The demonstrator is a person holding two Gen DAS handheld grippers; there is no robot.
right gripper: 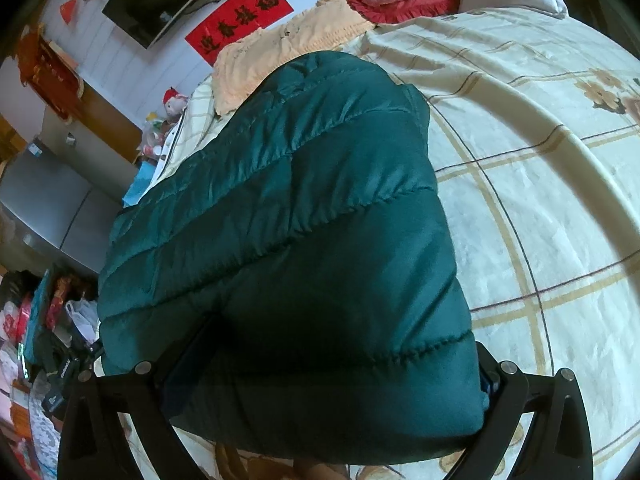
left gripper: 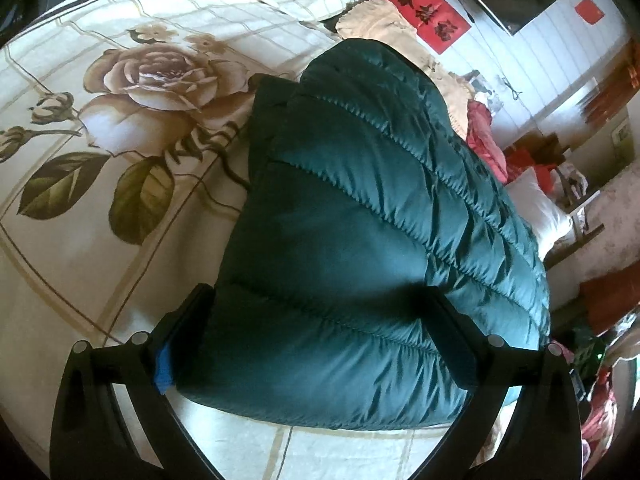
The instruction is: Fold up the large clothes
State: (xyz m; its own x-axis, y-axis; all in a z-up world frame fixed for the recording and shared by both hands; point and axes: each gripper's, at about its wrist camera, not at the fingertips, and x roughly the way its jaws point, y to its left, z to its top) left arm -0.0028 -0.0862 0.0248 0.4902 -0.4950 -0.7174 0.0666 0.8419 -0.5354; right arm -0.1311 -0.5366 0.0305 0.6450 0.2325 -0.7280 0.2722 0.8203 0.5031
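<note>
Your left gripper (left gripper: 320,340) is spreading its 2 black fingers wide around the near edge of the dark green quilted puffer jacket (left gripper: 360,220), and its fingertips are pressing against the padding on either side. Your right gripper (right gripper: 328,364) is straddling another part of the same jacket (right gripper: 288,220), jaws likewise wide. The jacket is lying bunched on the cream checked bedsheet with brown rose print (left gripper: 100,160), near a peach frilled pillow (right gripper: 280,44).
</note>
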